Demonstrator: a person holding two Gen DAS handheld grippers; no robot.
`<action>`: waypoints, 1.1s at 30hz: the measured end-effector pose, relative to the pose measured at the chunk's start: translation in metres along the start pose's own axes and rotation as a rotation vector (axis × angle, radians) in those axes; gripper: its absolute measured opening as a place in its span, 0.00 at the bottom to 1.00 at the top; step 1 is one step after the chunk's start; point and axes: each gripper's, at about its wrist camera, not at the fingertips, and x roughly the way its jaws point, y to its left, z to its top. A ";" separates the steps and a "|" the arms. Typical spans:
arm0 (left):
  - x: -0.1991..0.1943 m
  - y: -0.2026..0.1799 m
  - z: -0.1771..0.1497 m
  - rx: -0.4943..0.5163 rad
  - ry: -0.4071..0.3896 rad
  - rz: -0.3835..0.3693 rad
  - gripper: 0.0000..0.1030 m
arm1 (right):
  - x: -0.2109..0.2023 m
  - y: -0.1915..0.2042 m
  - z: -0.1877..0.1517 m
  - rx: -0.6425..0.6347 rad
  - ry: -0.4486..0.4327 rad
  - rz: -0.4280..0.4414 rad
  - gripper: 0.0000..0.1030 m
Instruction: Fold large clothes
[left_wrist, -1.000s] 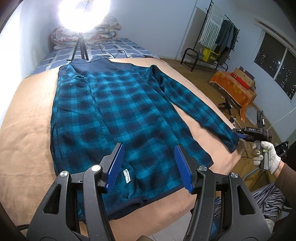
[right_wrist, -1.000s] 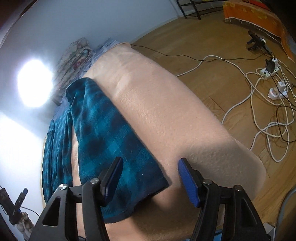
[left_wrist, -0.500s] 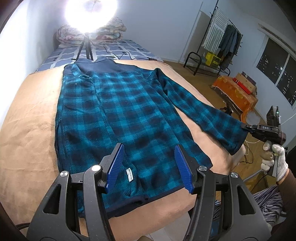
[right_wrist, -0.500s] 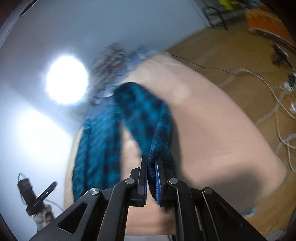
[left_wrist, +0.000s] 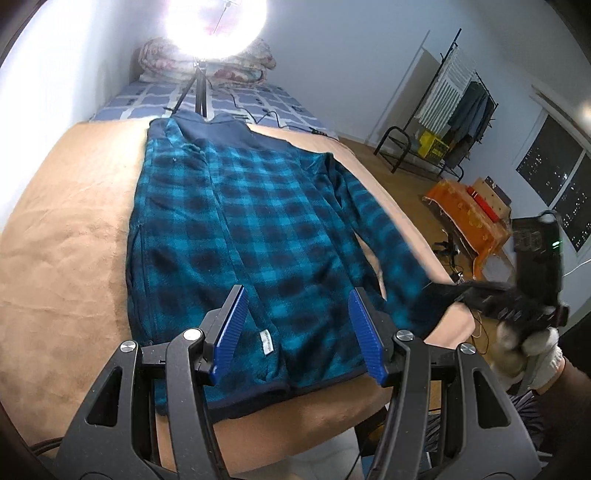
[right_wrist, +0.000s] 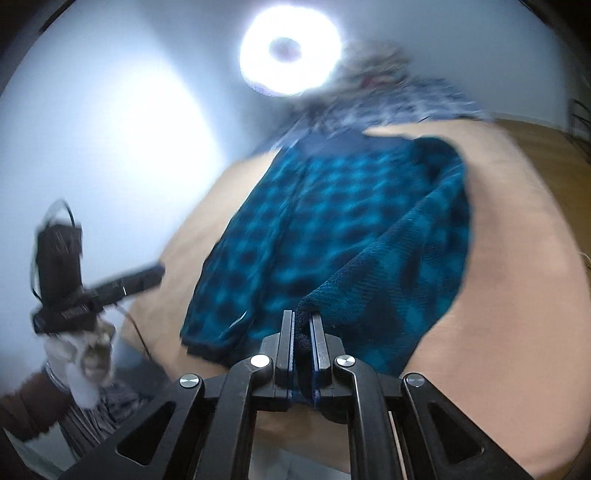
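Left wrist view: the blue-black checked fleece jacket is laid flat on the tan blanket; the left gripper is held released above the hem, nothing between its jaws.

Right wrist view: the sleeve cuff is clamped by the right gripper and lifted. Thick fleece could slip from the thin pinch, or the body could be dragged askew.

Your teal-and-navy plaid fleece jacket lies flat across the frame's centre, collar toward the top, hem at the bottom, its right-hand sleeve lifted off the surface, cuff pinched.
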 end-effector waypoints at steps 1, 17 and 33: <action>0.002 0.002 0.000 -0.006 0.002 -0.005 0.57 | 0.016 0.006 -0.001 -0.017 0.037 0.006 0.04; 0.084 -0.006 -0.017 -0.070 0.219 -0.135 0.57 | 0.054 -0.006 0.002 -0.011 0.220 0.107 0.39; 0.160 -0.015 -0.031 -0.138 0.387 -0.144 0.57 | 0.046 -0.142 0.114 0.193 0.040 -0.038 0.47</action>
